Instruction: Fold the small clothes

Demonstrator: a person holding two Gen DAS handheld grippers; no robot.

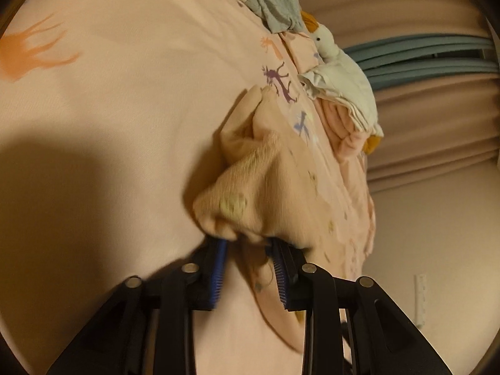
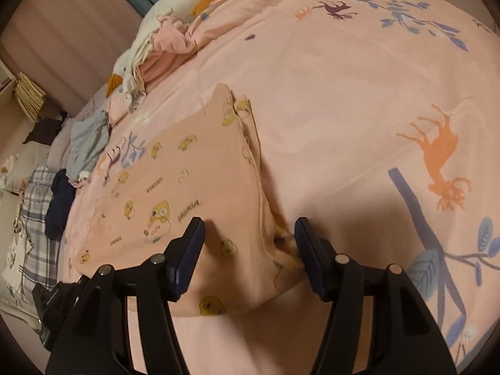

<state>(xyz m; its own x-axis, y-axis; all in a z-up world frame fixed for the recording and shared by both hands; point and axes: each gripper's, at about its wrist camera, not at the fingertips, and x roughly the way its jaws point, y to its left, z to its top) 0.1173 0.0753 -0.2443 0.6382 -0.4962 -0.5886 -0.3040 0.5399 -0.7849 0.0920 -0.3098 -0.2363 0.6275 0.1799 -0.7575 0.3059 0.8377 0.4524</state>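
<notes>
Peach fabric of the small garment (image 1: 250, 187) is bunched up at the tips of my left hand-held gripper (image 1: 247, 268), a fold hanging between its blue pads; I cannot tell whether they pinch it. My right hand-held gripper (image 2: 250, 250) stands open above the same garment (image 2: 187, 181), which lies partly folded on the pink bedspread (image 2: 343, 93), its yellow cartoon print facing up. Near the bed's far edge sit a grey garment (image 2: 87, 143) and a white plush goose (image 2: 140, 59).

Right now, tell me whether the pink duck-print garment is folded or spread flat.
Folded, partly: the pink duck-print garment lies doubled, layered edges stacked along its right side; one end is bunched between the left gripper fingers.
</notes>
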